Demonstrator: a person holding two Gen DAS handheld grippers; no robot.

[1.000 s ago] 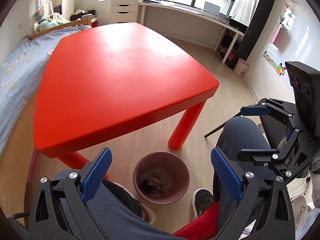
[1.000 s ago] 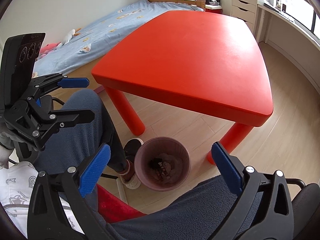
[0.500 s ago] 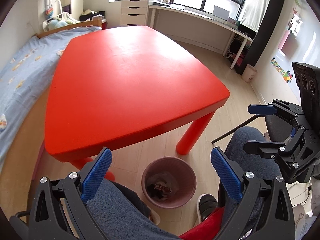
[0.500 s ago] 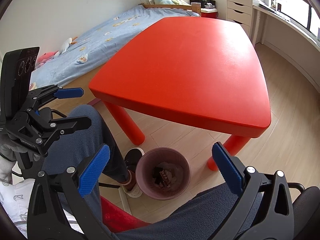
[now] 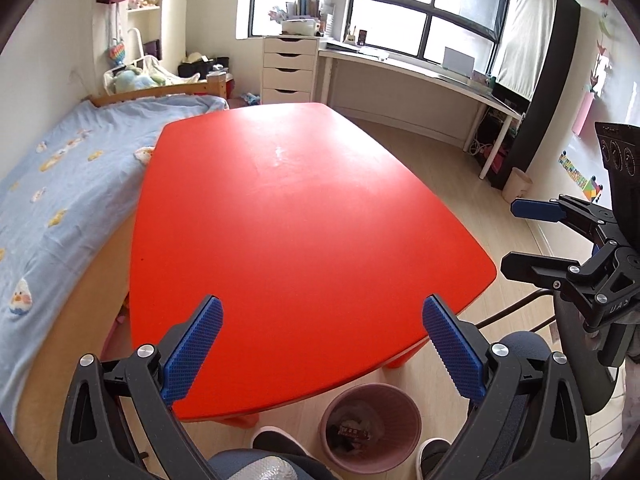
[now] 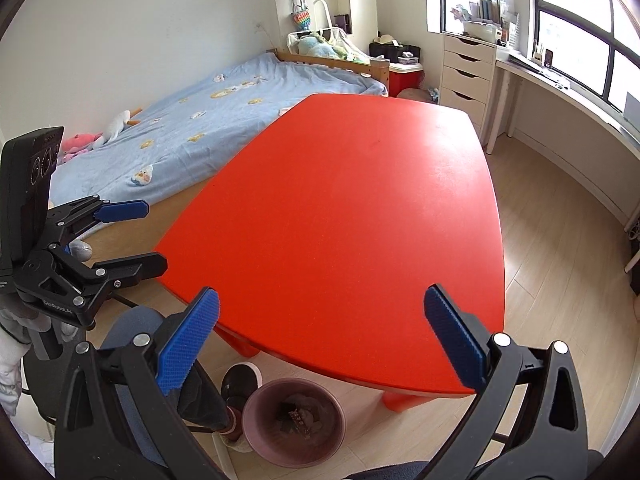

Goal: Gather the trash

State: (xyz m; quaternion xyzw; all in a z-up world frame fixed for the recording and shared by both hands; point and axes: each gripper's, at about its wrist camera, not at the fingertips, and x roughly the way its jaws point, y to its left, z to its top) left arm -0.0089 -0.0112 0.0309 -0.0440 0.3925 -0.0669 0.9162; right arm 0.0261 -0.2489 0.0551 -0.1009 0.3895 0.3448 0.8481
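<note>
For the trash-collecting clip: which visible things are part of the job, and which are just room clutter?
Job:
- pink waste bin holding wrappers
- left hand-held gripper, open, empty
- right hand-held gripper, open, empty
- red table

Lying about:
- bed
- white drawer unit
- plush toys

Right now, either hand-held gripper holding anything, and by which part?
Nothing held. Left hand-held gripper and right hand-held gripper are both open and empty above the red table.

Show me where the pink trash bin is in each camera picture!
Left wrist view: the bin sits at the bottom, right of centre, on the floor by the table's near edge.
Right wrist view: the bin sits at the bottom, left of centre, beside a shoe.
Shared landmark: the red table.
</note>
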